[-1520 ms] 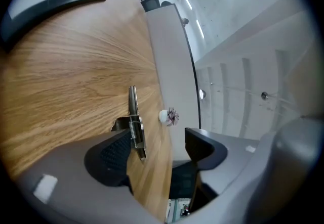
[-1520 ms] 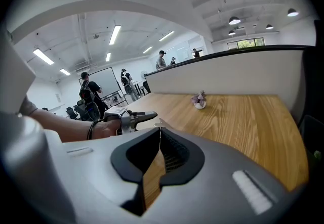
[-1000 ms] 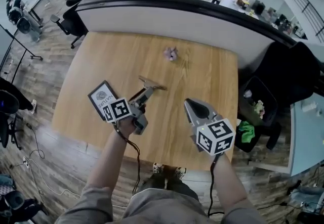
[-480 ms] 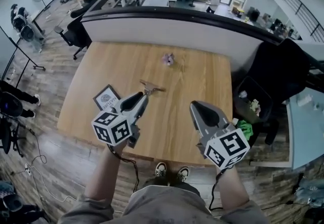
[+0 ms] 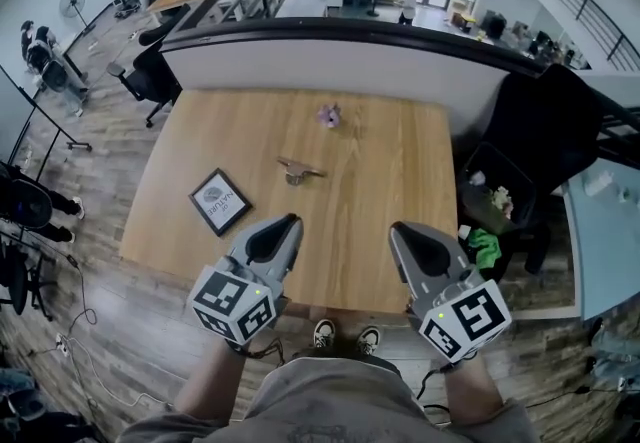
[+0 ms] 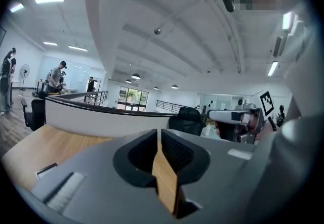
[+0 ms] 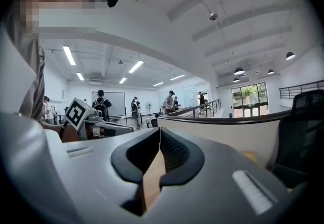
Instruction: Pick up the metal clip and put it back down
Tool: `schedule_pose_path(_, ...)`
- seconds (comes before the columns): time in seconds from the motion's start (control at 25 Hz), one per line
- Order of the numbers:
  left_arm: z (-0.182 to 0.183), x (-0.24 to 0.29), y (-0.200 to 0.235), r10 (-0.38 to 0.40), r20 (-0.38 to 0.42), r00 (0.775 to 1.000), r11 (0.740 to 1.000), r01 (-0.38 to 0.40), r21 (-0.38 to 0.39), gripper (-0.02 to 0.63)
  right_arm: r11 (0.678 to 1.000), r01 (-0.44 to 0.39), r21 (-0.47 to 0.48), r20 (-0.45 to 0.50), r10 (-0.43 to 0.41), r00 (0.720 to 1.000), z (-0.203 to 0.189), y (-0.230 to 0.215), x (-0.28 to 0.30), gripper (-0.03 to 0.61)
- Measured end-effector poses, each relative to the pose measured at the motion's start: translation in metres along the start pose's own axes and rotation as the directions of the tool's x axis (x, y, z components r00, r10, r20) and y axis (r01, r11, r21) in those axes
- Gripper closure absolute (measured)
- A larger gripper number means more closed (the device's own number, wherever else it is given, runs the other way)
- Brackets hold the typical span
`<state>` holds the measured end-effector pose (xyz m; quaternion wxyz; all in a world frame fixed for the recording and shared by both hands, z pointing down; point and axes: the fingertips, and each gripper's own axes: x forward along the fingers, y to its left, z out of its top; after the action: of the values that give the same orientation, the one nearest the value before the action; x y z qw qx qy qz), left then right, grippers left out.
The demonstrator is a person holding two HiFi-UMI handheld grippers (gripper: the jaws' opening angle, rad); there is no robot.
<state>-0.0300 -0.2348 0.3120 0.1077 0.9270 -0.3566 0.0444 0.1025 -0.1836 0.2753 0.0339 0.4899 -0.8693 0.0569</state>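
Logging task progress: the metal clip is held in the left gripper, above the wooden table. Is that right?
Not held. The head view shows the metal clip lying on the wooden table, out ahead of the left gripper, whose jaws have just been closing with nothing between them.

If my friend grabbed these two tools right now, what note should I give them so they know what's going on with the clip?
Left tool: empty, jaws have just been closing and now meet; held near the front edge of the wooden table.
Right tool: shut, empty, alongside it.
Metal clip: lying on that table, farther out than both tools, touching neither.
Done: clip looks put back; a second ago the open left tool was right at it, and it has since pulled away.
Left: likely nothing, unless another pick-up is wanted.
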Motion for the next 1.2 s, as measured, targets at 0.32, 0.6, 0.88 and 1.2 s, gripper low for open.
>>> schedule_pose_path(0.32, -0.023, -0.013, -0.041, -0.021, -0.060, 0.998, 0.995, 0.027, 0.099, 0.614, 0.999, -0.023, 0.025, -0.052, 0.024, 0.998, -0.027, 0.022, -0.021, 0.566)
schedule_pose_path(0.6, -0.033, -0.013, -0.054, -0.043, -0.090, 0.995, 0.995, 0.051, 0.090, 0.614, 0.992, -0.040, 0.121, -0.073, 0.050, 0.996, -0.047, 0.032, -0.025, 0.566)
schedule_pose_path(0.88, -0.029, 0.000, -0.068, -0.064, -0.090, 0.994, 0.994, 0.072, 0.087, 0.614, 0.995, -0.043, 0.094, -0.075, 0.050, 0.996, -0.048, 0.020, -0.036, 0.566)
schedule_pose_path(1.2, -0.025, -0.002, -0.071, -0.071, -0.084, 0.994, 0.993, 0.078, 0.084, 0.614, 0.994, -0.036, 0.106, -0.078, 0.045, 0.996, -0.052, 0.021, -0.039, 0.566)
